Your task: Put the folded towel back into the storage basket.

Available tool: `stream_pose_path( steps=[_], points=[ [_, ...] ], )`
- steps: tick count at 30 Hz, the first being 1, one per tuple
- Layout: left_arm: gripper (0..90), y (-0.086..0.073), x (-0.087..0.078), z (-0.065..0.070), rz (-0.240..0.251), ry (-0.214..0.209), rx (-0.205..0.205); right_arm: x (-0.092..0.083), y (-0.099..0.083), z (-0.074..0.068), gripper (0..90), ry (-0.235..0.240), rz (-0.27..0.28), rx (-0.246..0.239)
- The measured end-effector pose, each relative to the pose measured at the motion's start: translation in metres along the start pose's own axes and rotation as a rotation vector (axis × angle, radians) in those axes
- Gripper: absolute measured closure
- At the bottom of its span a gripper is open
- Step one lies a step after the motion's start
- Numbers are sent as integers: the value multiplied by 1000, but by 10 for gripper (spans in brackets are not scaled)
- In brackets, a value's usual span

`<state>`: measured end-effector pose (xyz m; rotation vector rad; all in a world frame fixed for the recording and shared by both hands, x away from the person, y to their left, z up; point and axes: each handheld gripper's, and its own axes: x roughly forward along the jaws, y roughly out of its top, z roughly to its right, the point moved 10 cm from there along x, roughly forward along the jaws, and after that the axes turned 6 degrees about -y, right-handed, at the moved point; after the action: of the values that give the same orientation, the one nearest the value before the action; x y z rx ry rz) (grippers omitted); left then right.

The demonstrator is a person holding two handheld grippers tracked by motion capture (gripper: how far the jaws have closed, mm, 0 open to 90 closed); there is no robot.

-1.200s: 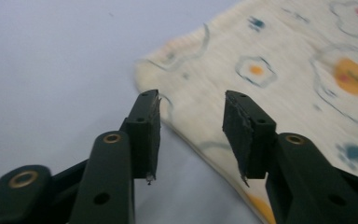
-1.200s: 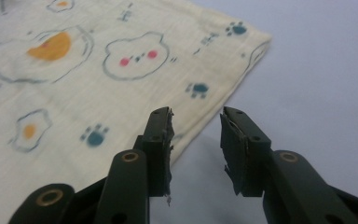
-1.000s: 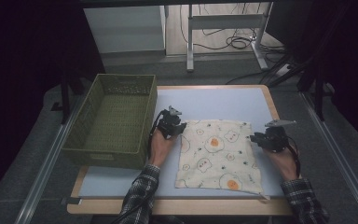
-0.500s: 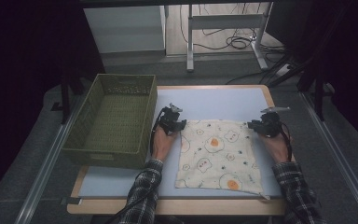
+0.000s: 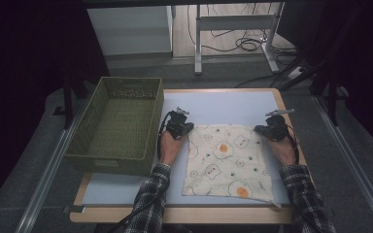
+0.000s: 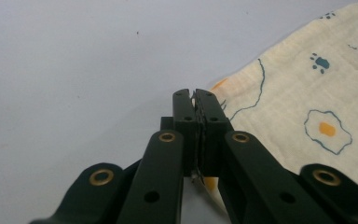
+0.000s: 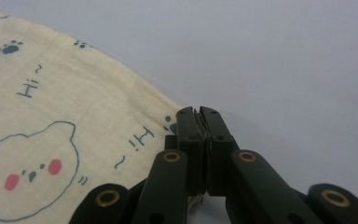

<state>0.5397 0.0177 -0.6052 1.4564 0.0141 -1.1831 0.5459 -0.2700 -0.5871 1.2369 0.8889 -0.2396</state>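
A cream cloth [image 5: 228,160] printed with fried eggs and small animals lies flat on the pale blue table top [image 5: 223,104]. My left gripper [image 5: 189,129] is at the cloth's far left corner. In the left gripper view its jaws [image 6: 195,95] have just closed, pinching the edge of the cloth [image 6: 307,93]. My right gripper [image 5: 259,130] is at the far right corner. Its jaws [image 7: 196,113] have also just closed, with the corner of the cloth [image 7: 74,107] caught between them.
A green woven basket [image 5: 111,162] stands on the table's left side, close to my left hand. Bare table lies beyond the cloth up to the far wooden edge [image 5: 218,91]. Desk legs and cables are on the floor behind.
My right hand has moved left and farther from the person, onto the cloth's far right corner. My left hand has stayed at the far left corner.
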Motion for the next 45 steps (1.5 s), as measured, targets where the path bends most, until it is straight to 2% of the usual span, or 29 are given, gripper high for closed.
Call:
stream_pose_path(
  steps=[3, 5, 6, 8, 9, 11, 12, 16, 19, 20, 22, 23, 26, 29, 30, 31, 32, 33, 36, 41, 45],
  points=[
    [896, 5, -2, -7, 9, 60, 28, -2, 5, 2, 882, -15, 4, -2],
    [896, 7, -3, -9, 16, 65, 21, -3, 8, 4, 883, -17, 14, 0],
    [896, 15, -6, -14, 32, 104, 35, -7, 17, 7, 883, -23, 38, 4],
    [895, 19, -9, -15, 45, 111, 36, -9, 23, 9, 883, -23, 53, 6],
    [895, 26, -14, -14, 64, 111, 38, -16, 32, 10, 883, -16, 79, 16],
    [895, 27, -17, -11, 71, 109, 44, -19, 33, 9, 883, -12, 84, 12],
    [894, 24, -21, -6, 83, 109, 58, -24, 32, 7, 883, -4, 88, 3],
    [893, 17, -27, 2, 114, 88, 49, -31, 24, 3, 883, 12, 90, 0],
    [892, 6, -37, 12, 139, 67, 56, -45, 13, -3, 883, 36, 102, -5],
    [891, 6, -37, 12, 139, 67, 56, -45, 13, -3, 883, 36, 102, -5],
    [891, 1, -41, 19, 142, 61, 67, -56, 5, -8, 883, 54, 114, -12],
    [891, -5, -45, 26, 139, 46, 72, -60, 2, -10, 883, 60, 116, -15],
    [891, -12, -48, 33, 140, 43, 85, -68, -4, -14, 883, 69, 120, -28],
    [890, -25, -56, 46, 136, 19, 106, -82, -18, -21, 883, 85, 126, -40],
    [890, -25, -56, 46, 136, 19, 106, -85, -22, -23, 883, 87, 126, -43],
    [889, -30, -60, 54, 127, -3, 122, -88, -25, -25, 883, 89, 127, -48],
    [889, -30, -60, 54, 127, -3, 122, -88, -25, -25, 883, 89, 127, -48],
    [890, -35, -65, 61, 128, -21, 137, -94, -32, -28, 883, 94, 126, -58],
    [890, -39, -70, 66, 130, -30, 149, -100, -38, -32, 883, 99, 130, -67],
    [889, -49, -86, 80, 151, -42, 173, -119, -55, -43, 883, 122, 139, -71],
    [888, -59, -95, 91, 171, -63, 173, -131, -67, -52, 882, 129, 135, -98]
  ],
)
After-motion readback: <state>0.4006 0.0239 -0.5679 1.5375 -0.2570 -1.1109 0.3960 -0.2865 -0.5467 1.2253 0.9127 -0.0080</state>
